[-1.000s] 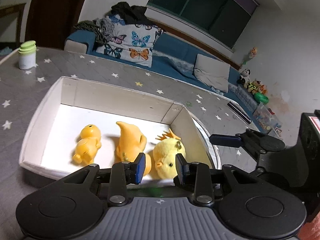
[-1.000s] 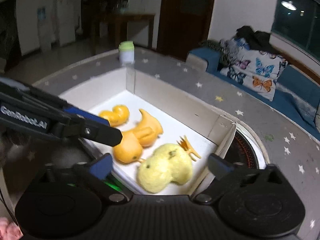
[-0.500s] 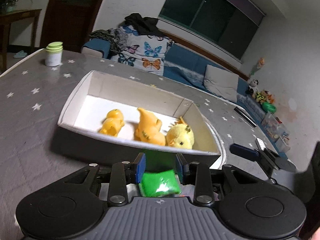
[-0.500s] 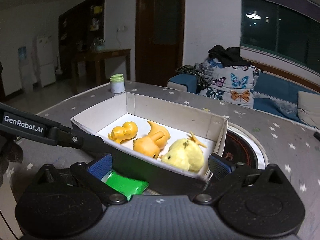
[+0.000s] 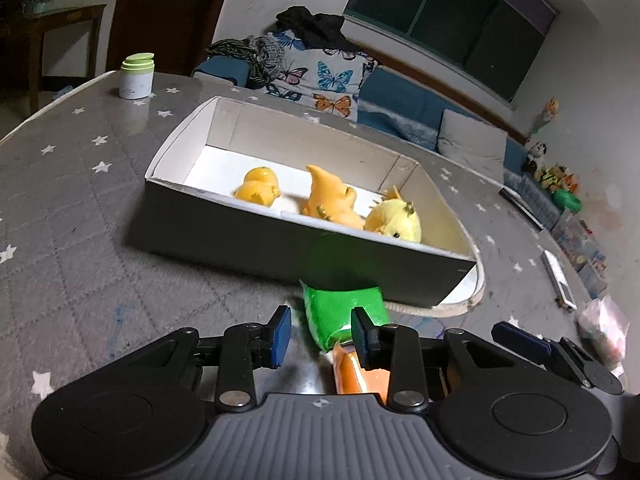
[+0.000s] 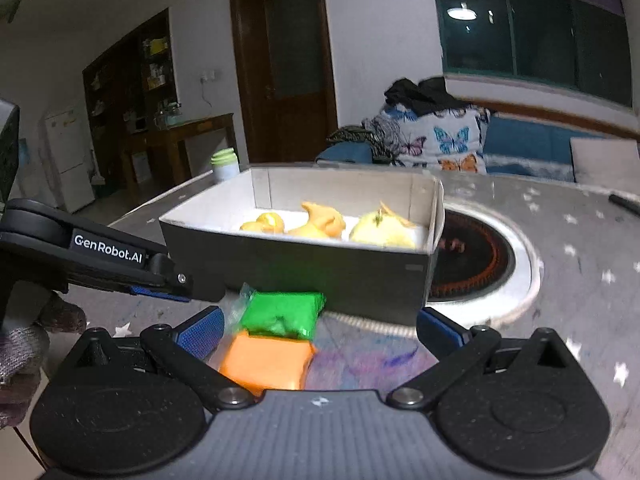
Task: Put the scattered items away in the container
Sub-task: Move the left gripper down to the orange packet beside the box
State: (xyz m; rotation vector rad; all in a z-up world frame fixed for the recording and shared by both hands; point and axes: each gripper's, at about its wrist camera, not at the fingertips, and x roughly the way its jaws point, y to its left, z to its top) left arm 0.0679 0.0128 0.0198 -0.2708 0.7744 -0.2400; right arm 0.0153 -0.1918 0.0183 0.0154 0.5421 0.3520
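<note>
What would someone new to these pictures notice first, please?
Probably the box in the middle of the starry grey table, with three yellow toys lying in a row inside it. Next, the bright green packet and the orange packet on the table just in front of the box, close to the open left gripper and right gripper.

Left tongs (image 5: pixel 319 335) gape around a green packet (image 5: pixel 343 314) (orange packet (image 5: pixel 352 374) beside) before the box (image 5: pixel 280 236).
</note>
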